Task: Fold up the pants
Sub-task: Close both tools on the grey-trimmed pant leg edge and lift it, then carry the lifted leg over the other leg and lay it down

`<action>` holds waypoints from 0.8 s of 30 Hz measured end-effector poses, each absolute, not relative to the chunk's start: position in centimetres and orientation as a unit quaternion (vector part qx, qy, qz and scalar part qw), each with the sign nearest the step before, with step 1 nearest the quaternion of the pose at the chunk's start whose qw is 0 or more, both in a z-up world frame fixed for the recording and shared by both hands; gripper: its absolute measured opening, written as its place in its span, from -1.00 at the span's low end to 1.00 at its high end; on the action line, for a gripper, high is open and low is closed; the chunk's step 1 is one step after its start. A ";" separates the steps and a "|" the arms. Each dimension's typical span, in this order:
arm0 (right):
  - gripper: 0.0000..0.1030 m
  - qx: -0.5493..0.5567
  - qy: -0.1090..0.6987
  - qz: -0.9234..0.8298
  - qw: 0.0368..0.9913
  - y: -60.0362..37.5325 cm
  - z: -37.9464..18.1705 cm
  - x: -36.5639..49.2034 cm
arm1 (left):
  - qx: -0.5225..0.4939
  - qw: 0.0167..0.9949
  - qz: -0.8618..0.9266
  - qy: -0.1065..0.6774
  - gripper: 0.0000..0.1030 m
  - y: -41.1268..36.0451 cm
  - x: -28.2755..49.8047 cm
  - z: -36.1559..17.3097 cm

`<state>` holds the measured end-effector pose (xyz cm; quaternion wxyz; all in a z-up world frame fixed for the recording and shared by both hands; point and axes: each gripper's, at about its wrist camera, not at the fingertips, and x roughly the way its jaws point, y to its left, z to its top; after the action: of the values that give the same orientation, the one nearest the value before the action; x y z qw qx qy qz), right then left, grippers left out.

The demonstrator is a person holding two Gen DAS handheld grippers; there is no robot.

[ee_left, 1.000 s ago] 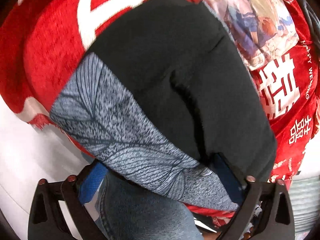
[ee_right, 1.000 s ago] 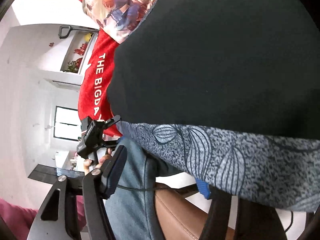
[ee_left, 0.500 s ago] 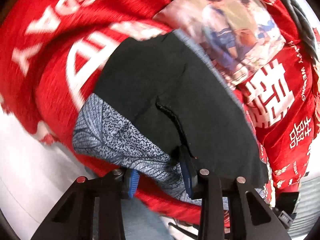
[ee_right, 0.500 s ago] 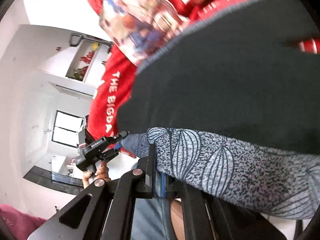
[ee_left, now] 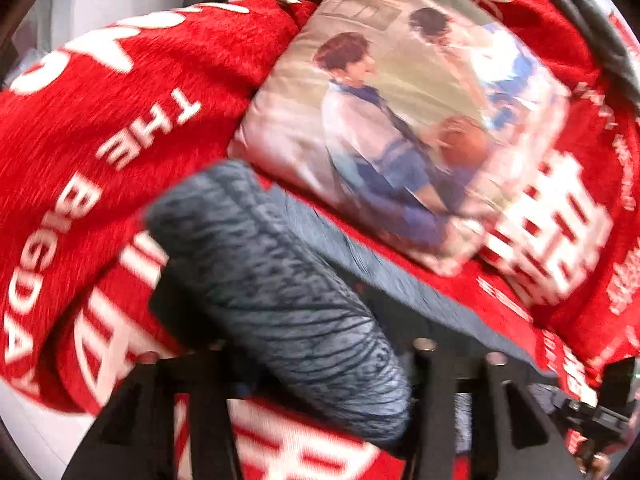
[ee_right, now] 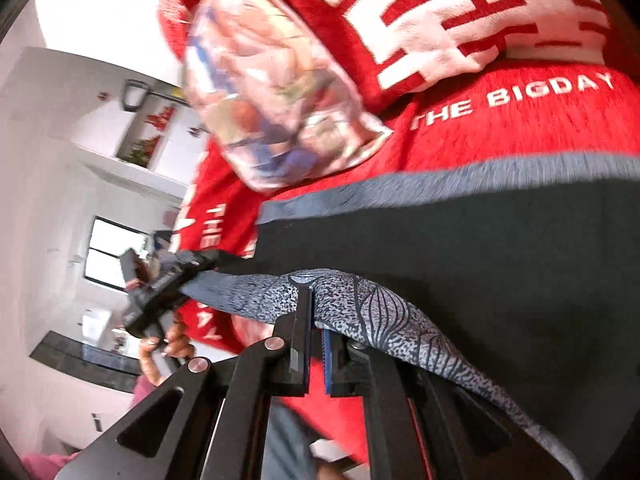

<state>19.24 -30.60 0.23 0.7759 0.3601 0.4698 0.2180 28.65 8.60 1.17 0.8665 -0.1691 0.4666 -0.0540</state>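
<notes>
- right wrist view: the right gripper (ee_right: 316, 344) pinches the pants' (ee_right: 460, 264) patterned hem above the red blanket (ee_right: 520, 128).
- the left gripper (ee_left: 320, 376) pinches the same hem, near a printed cushion (ee_left: 400, 120).

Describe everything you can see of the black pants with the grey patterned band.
The pants look like soft black knit with a grey band printed in dark leaf-vein lines and a thin grey strip along the far edge. They lie spread on a red blanket, close to a photo-print pillow. The right gripper is shut on the band, lifting that edge. In the left wrist view the band bunches into a roll between the left gripper fingers, blurred.
</notes>
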 end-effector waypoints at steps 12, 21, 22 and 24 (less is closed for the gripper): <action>-0.65 0.391 0.516 0.179 0.741 -33.5 -6.2 27.7 | -0.134 0.894 0.026 0.427 0.73 8.3 32.0 1.8; 0.10 0.324 0.480 0.229 0.782 -32.6 -1.4 23.0 | -0.015 0.876 -0.043 0.480 0.73 1.6 29.2 -0.9; 0.10 0.323 0.489 0.229 0.777 -32.4 -2.0 22.6 | -0.004 0.871 -0.048 0.489 0.73 0.3 28.8 -2.1; 0.10 0.312 0.514 0.205 0.772 -32.3 -3.8 21.8 | 0.011 0.860 -0.055 0.507 0.73 -1.8 28.2 -4.5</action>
<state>21.81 -32.31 -3.84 0.7723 0.3123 0.5139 0.2050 28.19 -1.82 -4.46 0.8602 0.0107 0.5068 -0.0552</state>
